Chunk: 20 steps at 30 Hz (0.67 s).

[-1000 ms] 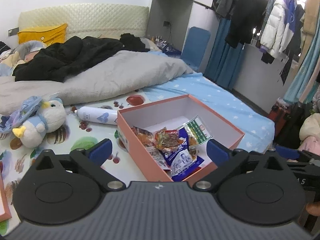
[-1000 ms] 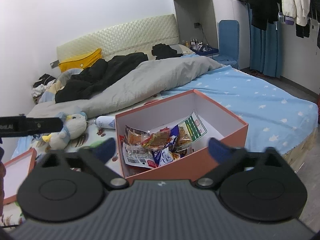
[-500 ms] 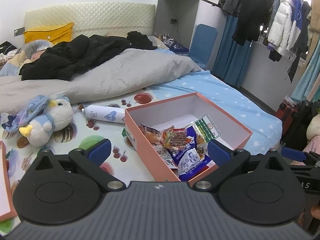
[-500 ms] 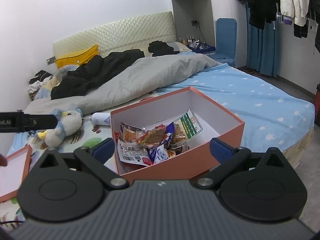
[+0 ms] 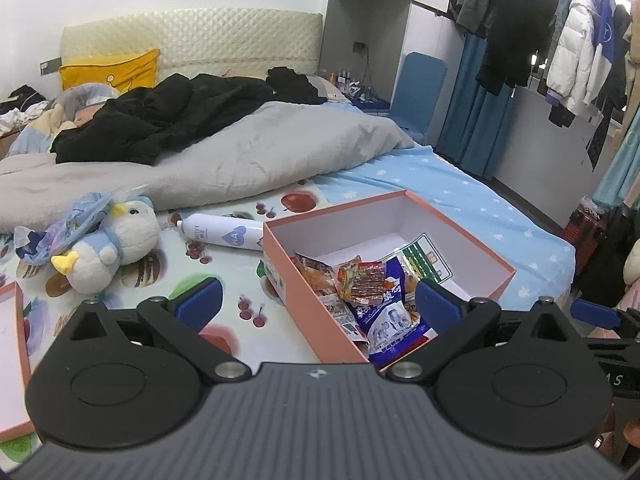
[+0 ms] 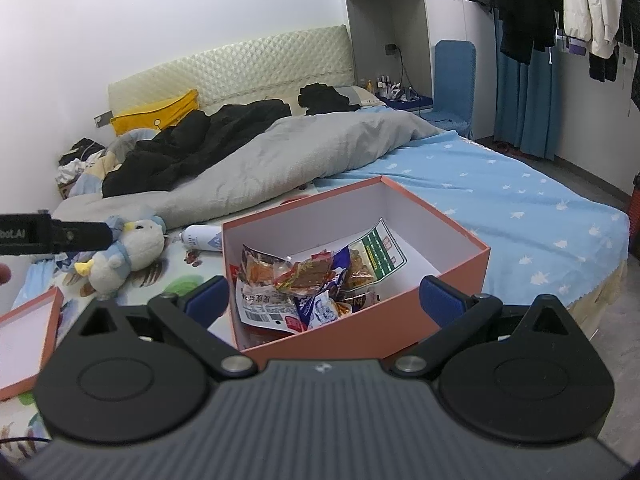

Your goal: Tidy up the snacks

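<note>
Orange box (image 5: 460,236) lidless on the bed (image 5: 460,184), snack packets (image 5: 368,284) heaped in its near left corner, left gripper (image 5: 316,300) and right gripper (image 6: 324,296) both near it with jaws spread wide and empty, white bottle (image 5: 224,234) and plush bird (image 5: 112,244) left of the box.

Salmon-pink box (image 5: 320,322), star-patterned blue sheet (image 5: 480,208)

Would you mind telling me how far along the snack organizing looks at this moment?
Done: the snack packets lie piled inside the orange box. In hand: nothing; left gripper and right gripper are both open and empty. Left: the box lid lies apart on the bed, not yet fitted.
</note>
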Available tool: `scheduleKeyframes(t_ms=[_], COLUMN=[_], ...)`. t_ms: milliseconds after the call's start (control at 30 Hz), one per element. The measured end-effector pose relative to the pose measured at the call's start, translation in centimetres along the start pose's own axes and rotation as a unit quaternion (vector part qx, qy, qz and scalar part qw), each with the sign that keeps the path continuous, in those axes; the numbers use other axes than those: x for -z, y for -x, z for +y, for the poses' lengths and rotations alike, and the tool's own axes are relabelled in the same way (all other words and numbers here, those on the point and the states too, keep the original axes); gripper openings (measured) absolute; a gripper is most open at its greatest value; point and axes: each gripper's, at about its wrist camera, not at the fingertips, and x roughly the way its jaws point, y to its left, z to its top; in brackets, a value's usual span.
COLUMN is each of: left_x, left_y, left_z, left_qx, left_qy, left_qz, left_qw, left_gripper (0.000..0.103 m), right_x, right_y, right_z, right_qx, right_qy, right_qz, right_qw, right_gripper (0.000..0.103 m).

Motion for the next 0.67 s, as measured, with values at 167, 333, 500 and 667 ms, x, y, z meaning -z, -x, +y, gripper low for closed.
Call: scheduleKeyframes(t_ms=[167,333,500,667], left_x=[-0.13,-0.22,-0.16,-0.26], left_y=[0.51,0.67,0.68,0.79], left_z=[0.08,0.09,0.06,0.15], left_qx=[0.0,-0.001,0.002,0.003], left_qy=[-0.003,-0.007,-0.008,-0.003], left_qz=[-0.01,-0.01,-0.009,-0.009], left_qw=[0.9999,0.9999,0.9999,1.0], left_gripper=[0.103,0.103,0.103,0.103], right_x=[-0.15,-0.11,-0.14,-0.19], right_y=[-0.06,-0.13,-0.13,-0.09], right_z=[-0.2,-0.34,-0.36,-0.46], right_qx=[-0.003,-0.002,-0.004,-0.003], right_qy=[-0.004,-0.007,-0.004,-0.006], right_qz=[0.002,0.003,0.003,0.001], right_qw=[1.0,1.0,1.0,1.0], right_gripper=[0.103,0.103,0.103,0.103])
